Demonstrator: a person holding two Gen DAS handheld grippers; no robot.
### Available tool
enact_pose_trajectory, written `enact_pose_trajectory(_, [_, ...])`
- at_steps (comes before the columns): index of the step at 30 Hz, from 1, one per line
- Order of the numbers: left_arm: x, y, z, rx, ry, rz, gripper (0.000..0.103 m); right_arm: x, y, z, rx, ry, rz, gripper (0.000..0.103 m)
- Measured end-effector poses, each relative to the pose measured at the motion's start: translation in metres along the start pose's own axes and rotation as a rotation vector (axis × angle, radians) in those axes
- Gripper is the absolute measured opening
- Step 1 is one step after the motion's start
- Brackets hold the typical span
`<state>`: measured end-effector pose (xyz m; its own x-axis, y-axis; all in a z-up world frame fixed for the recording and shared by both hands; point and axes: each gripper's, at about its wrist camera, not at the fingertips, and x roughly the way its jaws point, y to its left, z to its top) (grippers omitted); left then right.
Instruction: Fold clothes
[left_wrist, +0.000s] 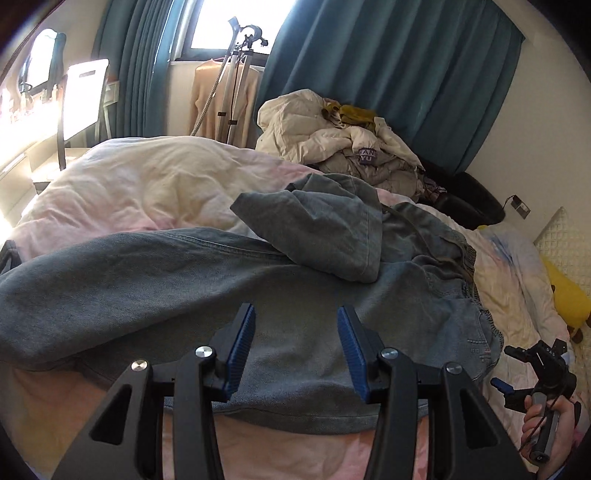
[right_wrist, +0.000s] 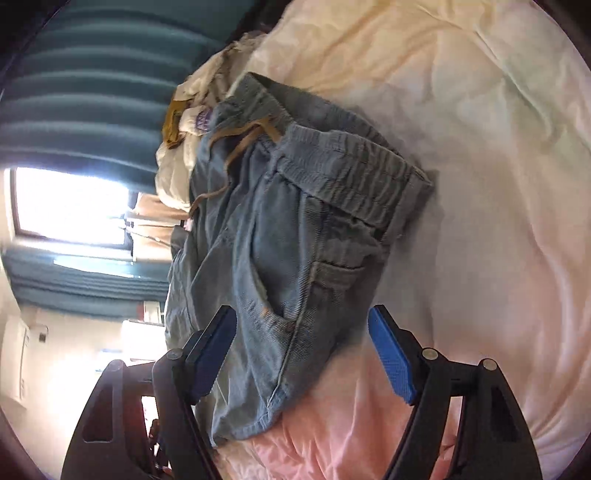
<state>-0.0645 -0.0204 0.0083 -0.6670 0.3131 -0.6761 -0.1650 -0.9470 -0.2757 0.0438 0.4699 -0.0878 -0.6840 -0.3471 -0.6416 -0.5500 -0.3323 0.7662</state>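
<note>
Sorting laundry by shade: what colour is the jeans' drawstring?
Tan-brown drawstring on faded blue jeans; clearest in the right wrist view.

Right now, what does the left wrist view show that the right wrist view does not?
Only the left wrist view shows the folded-over jeans leg, the yellow plush toy and the right gripper in the person's hand.

Only the right wrist view shows the elastic waistband, tan drawstring and front pocket.

Both show the jeans on the pale duvet, and the clothes pile.
</note>
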Motion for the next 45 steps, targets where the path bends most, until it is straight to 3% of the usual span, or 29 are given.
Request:
enact_pose_trajectory(4, [0.01,0.012,-0.003,-0.035,0.024,-0.055,0.047,0.038,-0.009,0.007,0.1,0.059,0.032,0.075])
enact_pose_trajectory(9, [0.036,0.026,-0.012,-0.023,0.043,0.022,0.047,0.055,0.003,0.018,0.077,-0.06,-0.018,0.069])
enact_pose_trajectory(11, [0.05,0.033,-0.012,-0.061,0.075,0.006,0.047,0.058,0.01,0.023,0.029,-0.102,-0.046,0.041])
enact_pose_trajectory(12, [0.055,0.035,-0.012,-0.077,0.081,-0.008,0.047,0.06,0.011,0.027,0.019,-0.111,-0.061,0.038])
enact_pose_trajectory(14, [0.059,0.034,-0.01,-0.072,0.075,-0.021,0.047,0.059,0.018,0.028,-0.005,-0.135,-0.075,0.02])
enact_pose_trajectory(17, [0.056,0.031,-0.011,-0.054,0.054,-0.015,0.047,0.043,0.038,0.024,-0.089,-0.218,-0.086,0.011])
enact_pose_trajectory(24, [0.041,0.034,-0.01,-0.083,0.017,-0.03,0.047,-0.02,0.084,0.02,-0.279,-0.486,-0.051,0.008])
enact_pose_trajectory(29, [0.038,0.034,-0.011,-0.093,0.017,-0.024,0.047,-0.045,0.085,0.038,-0.33,-0.58,-0.104,0.008])
enact_pose_trajectory(31, [0.04,0.035,-0.012,-0.096,0.027,-0.021,0.047,-0.042,0.071,0.05,-0.307,-0.564,-0.168,0.008])
enact_pose_trajectory(35, [0.047,0.034,-0.013,-0.092,0.041,-0.008,0.047,-0.008,0.0,0.074,-0.149,-0.341,-0.324,0.008])
enact_pose_trajectory(38, [0.052,0.036,-0.014,-0.101,0.055,-0.003,0.047,0.011,-0.038,0.082,-0.02,-0.228,-0.292,0.008])
enact_pose_trajectory(45, [0.049,0.042,-0.015,-0.113,0.076,0.05,0.047,-0.005,0.0,0.059,-0.17,-0.263,-0.403,0.02])
